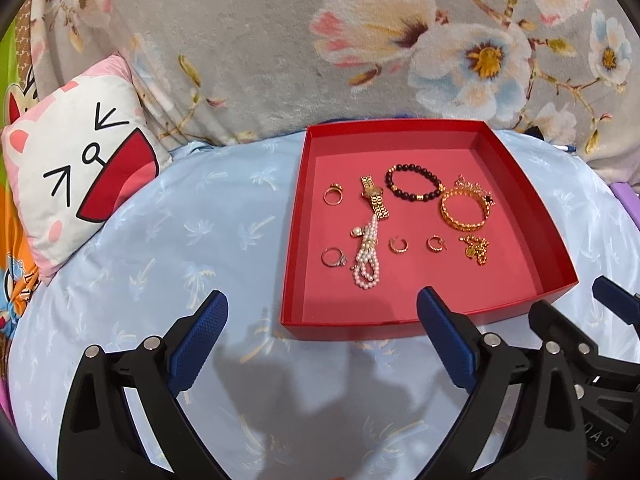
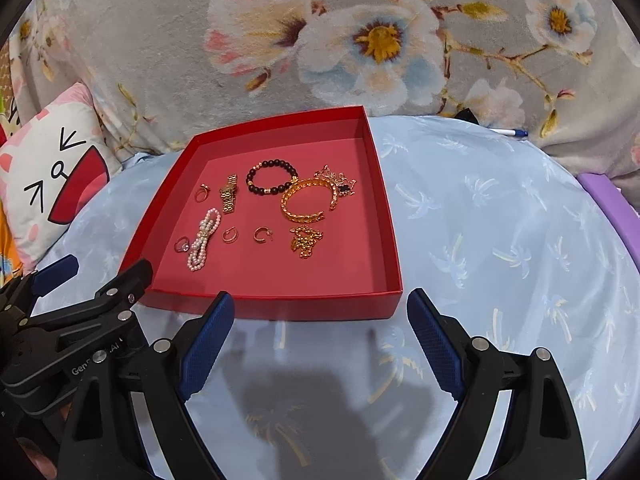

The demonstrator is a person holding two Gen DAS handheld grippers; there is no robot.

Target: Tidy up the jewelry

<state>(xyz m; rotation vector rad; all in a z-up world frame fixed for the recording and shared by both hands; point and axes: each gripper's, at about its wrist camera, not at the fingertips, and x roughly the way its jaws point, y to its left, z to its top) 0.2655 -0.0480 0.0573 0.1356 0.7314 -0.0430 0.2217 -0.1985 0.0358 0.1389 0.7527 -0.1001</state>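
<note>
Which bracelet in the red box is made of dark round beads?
The dark bead bracelet, at the back of the red box. The gold bangle beside it is shiny chain links, and the pearl strand is white.

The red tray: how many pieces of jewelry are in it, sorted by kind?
In the red tray:
Finger rings: 2
Hoop earrings: 2
Watch: 1
Bracelets (dark beads, gold links, pearls): 3
Gold chains: 2
Total: 10
</note>
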